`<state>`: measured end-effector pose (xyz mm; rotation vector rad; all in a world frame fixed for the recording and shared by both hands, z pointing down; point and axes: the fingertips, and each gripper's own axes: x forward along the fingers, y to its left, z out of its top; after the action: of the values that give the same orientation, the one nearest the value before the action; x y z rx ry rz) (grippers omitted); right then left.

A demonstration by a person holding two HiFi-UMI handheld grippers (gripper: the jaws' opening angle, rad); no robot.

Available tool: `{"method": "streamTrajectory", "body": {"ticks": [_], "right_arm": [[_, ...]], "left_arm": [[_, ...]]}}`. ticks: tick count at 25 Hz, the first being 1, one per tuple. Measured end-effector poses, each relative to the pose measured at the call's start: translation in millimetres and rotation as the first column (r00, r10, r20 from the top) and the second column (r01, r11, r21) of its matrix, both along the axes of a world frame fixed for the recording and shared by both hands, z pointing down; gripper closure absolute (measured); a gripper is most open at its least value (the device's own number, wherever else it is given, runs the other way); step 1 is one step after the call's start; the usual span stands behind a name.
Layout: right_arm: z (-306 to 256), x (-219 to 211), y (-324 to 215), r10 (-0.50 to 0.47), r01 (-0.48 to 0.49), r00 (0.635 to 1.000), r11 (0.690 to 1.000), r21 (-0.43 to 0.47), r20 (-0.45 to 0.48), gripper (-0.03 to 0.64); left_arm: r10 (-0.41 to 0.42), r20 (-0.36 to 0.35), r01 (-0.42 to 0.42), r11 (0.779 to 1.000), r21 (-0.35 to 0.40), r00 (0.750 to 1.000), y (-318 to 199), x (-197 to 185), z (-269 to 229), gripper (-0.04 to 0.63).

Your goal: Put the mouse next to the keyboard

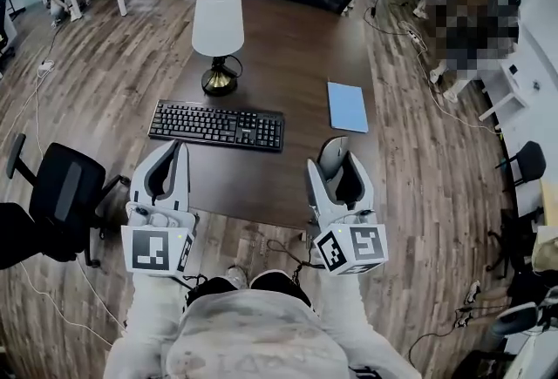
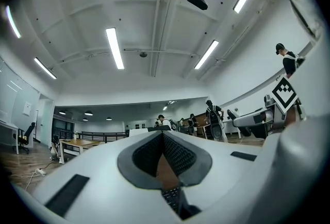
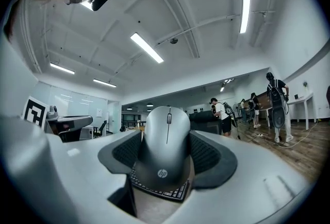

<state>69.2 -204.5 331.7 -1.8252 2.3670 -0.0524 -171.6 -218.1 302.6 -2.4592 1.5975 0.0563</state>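
Observation:
A black keyboard (image 1: 216,125) lies across the near left part of the dark wooden table (image 1: 288,46). My right gripper (image 1: 337,149) hovers over the table's near right part, shut on a grey mouse (image 1: 331,158). In the right gripper view the mouse (image 3: 166,151) stands upright between the ribbed pads (image 3: 209,158), with the keyboard (image 3: 160,189) showing below it. My left gripper (image 1: 177,148) is at the keyboard's near left corner. Its jaws meet at the tips (image 2: 163,135) with nothing held. A strip of the keyboard (image 2: 171,197) shows under them.
A lamp with a white shade (image 1: 217,20) stands behind the keyboard. A blue notebook (image 1: 348,105) lies right of the keyboard, beyond my right gripper. A black office chair (image 1: 61,190) stands left of the table. Cables run over the wooden floor (image 1: 427,107), and people stand at the back right.

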Motion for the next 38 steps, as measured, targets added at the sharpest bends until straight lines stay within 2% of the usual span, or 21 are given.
{"method": "streamTrajectory", "body": {"ticks": [7, 16, 26, 38], "right_arm": [[18, 0, -19, 0.038, -0.037, 0.999, 0.997, -0.069, 0.009, 0.314], [55, 11, -64, 0.069, -0.057, 0.996, 0.973, -0.223, 0.047, 0.316], [108, 28, -130, 0.102, -0.076, 0.994, 0.921, -0.381, 0.049, 0.316], [182, 41, -186, 0.109, -0.067, 0.993, 0.835, -0.545, 0.044, 0.318]], "left_arm": [[0.032, -0.01, -0.032, 0.999, -0.026, 0.999, -26, -3, 15, 0.591], [0.047, -0.014, -0.048, 0.997, -0.061, 0.999, -60, -1, 29, 0.591], [0.039, -0.016, -0.04, 0.996, -0.075, 0.999, -117, 3, 36, 0.591], [-0.007, -0.003, 0.007, 0.991, -0.137, 1.0, -161, 1, 58, 0.591]]}}
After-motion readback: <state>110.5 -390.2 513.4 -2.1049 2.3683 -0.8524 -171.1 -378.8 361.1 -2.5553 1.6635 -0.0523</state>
